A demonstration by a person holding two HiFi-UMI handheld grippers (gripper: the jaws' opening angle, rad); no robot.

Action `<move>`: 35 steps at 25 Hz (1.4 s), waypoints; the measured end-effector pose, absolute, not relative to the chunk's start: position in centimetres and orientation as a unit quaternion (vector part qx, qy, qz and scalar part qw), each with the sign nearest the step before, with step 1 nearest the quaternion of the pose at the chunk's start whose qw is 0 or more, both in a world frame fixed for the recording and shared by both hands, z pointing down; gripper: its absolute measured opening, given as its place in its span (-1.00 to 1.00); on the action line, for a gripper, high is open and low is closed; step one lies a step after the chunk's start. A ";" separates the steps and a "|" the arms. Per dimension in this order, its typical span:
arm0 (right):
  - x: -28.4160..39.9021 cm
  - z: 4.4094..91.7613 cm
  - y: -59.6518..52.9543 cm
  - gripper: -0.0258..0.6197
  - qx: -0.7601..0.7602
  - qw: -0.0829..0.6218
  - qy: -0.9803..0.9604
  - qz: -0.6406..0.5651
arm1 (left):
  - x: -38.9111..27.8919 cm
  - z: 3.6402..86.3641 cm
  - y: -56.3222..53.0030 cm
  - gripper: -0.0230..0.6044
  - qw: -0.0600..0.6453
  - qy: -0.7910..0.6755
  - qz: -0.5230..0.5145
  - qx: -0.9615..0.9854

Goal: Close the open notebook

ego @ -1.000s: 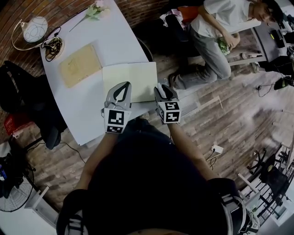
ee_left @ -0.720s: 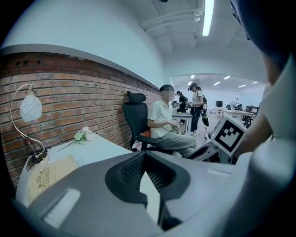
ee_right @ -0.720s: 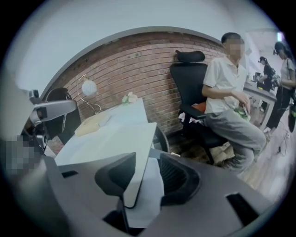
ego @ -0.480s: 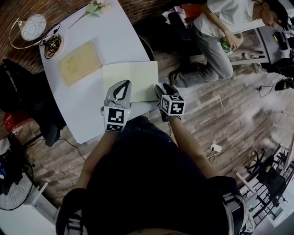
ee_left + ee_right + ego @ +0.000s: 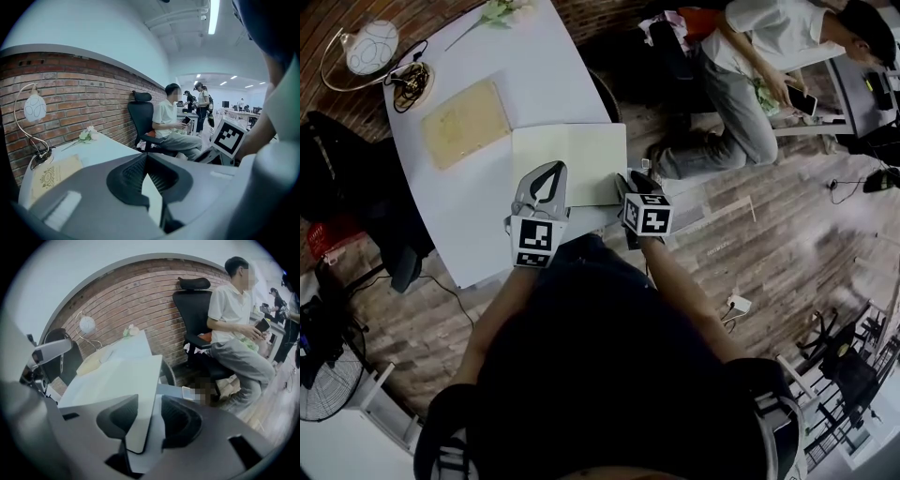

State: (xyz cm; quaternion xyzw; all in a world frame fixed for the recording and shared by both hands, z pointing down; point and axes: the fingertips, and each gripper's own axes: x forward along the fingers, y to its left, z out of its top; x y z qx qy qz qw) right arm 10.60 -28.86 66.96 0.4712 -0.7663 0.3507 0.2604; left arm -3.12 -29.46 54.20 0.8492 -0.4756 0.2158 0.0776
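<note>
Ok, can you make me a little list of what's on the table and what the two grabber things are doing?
table: white
notebook: open, lying flat near the table's front edge
tan book: closed, beyond the notebook, to its left
lamp: far left corner
flowers: far edge
left gripper: shut, nothing in it, over the notebook's left page
right gripper: open, jaws have just been opening; the notebook's near right corner shows in the gap, not pinched
job: notebook not closed yet
</note>
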 end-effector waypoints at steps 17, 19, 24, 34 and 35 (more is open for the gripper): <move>10.6 66.4 -28.6 -0.58 0.496 0.213 -0.744 0.393 | -4.3 53.9 -28.1 -0.94 0.074 -0.482 0.213 0.847; 10.8 66.1 -28.6 -0.62 0.503 0.210 -0.740 0.394 | -4.5 53.8 -27.9 -0.94 0.073 -0.483 0.211 0.847; 10.8 65.2 -28.7 -0.66 0.517 0.208 -0.733 0.390 | -4.9 53.6 -27.4 -0.94 0.071 -0.485 0.205 0.847; 10.6 62.5 -28.6 -0.74 0.543 0.204 -0.727 0.367 | -5.6 52.7 -25.8 -0.94 0.063 -0.490 0.197 0.847; 10.5 62.2 -28.6 -0.74 0.545 0.203 -0.727 0.364 | -5.7 52.7 -25.7 -0.94 0.062 -0.491 0.196 0.847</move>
